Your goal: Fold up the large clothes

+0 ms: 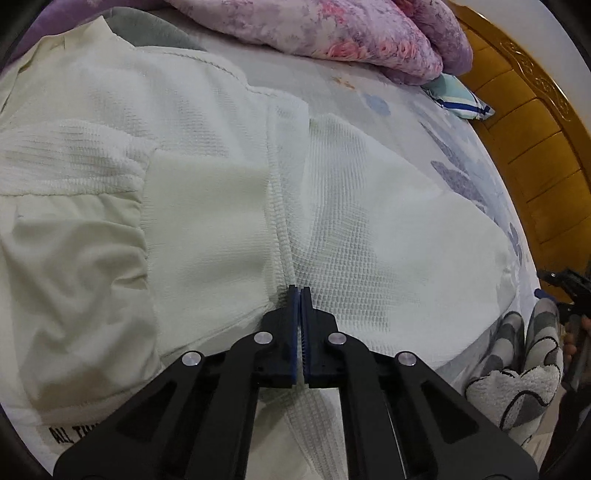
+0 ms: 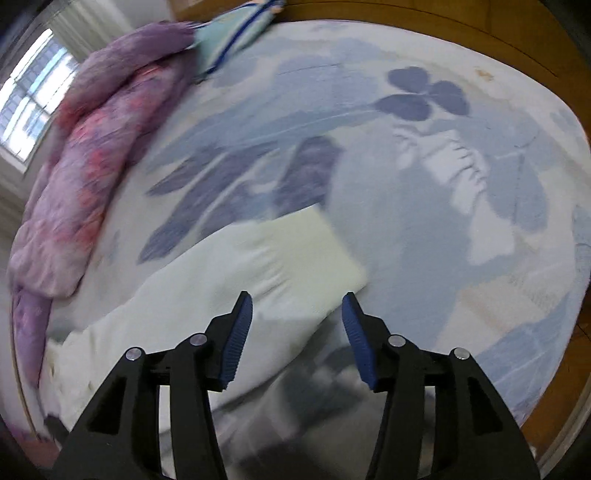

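A large white waffle-knit garment [image 1: 184,155] lies spread on the bed, with a sleeve folded across its body and black lettering near its lower edge. My left gripper [image 1: 300,290] is shut, its blue pads pressed together at a ribbed seam of the garment; whether cloth is pinched between them is unclear. In the right wrist view my right gripper [image 2: 297,299] is open above the garment's other sleeve [image 2: 258,266], whose cream cuff [image 2: 325,243] points away over the sheet. This view is blurred by motion. The right gripper also shows at the left wrist view's right edge [image 1: 565,291].
The bed has a pale blue floral sheet [image 2: 424,184]. A purple and pink quilt [image 1: 332,33] is bunched along the far side, beside a small striped pillow [image 1: 461,98]. A wooden bed frame [image 1: 524,129] bounds the right. Grey-white slippers [image 1: 524,354] stand by the bed edge.
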A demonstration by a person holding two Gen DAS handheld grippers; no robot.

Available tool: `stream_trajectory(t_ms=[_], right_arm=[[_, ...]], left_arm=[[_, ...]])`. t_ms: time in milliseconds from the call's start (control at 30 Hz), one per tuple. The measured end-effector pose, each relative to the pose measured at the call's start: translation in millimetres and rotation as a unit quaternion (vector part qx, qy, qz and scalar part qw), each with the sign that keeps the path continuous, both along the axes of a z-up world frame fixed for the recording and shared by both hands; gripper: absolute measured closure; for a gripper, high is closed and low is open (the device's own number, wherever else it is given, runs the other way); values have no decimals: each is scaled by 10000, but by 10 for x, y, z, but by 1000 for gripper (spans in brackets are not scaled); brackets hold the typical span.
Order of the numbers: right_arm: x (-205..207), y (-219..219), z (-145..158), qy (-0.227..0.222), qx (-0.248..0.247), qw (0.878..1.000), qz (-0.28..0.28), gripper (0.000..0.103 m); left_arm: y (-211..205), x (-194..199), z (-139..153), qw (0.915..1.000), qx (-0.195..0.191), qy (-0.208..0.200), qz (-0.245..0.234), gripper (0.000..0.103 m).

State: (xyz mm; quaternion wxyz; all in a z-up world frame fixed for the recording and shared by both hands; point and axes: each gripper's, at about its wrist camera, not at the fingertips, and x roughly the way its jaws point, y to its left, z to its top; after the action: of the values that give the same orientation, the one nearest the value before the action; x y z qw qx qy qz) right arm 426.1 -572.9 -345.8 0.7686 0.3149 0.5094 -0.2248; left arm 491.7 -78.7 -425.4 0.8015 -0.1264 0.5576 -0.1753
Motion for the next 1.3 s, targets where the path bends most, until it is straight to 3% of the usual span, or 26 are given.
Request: stream_trajectory(t_ms=[33,167,233,300,367,433,500,567,800,900,1000,1100,1200,1300], right_arm=[[-7,-66,-57,136,20,9998,-131,51],[-97,-342,-429,311,929,9937,-544,51],[-105,-372,-543,140,1262,9906,-518,51],[-122,-384,-711,-319,2001,9778,-525,51],[-159,-385,-788,-366,2121,9741,-692,51],[-221,-395,-776,-564,1951,9756,-839,65],[-326,-425,-743,-885,1850,9728,-1074,90],[-397,-431,-681,-1249,1773,9702,-1075,94],[-492,-122,-25,-2136,670,9730,-560,95],[-446,234,461,-2699,275,9625,-11,95],[-368,637,918,-3209,261,9452,538,95],[-223,1216,1366,-3509,187,9276,1267,95],[-26,1649,1598,-3603,295,9173,1671,95],[98,2061,1670,-3569,607,9105,1999,95]], left_arm=[[-26,-2,10,9999,102,-30,-49,100],[-59,0,13,9996,256,-80,-53,100],[-68,0,3,9996,275,-97,-41,100],[-73,-7,-2,9995,294,-124,-40,100],[-74,-15,-4,9995,287,-144,-37,100],[-71,-16,-11,9995,274,-147,-28,100],[-77,-16,-15,9994,297,-149,-26,100],[-85,-27,-9,9992,368,-177,-40,100],[-110,-59,-6,9987,445,-249,50,100],[-127,-81,0,9984,473,-314,49,100],[-120,-96,2,9984,443,-329,88,100],[-177,-131,36,9968,658,-460,7,100],[-200,-210,113,9954,756,-597,21,100],[-124,-294,170,9979,381,-506,106,99]])
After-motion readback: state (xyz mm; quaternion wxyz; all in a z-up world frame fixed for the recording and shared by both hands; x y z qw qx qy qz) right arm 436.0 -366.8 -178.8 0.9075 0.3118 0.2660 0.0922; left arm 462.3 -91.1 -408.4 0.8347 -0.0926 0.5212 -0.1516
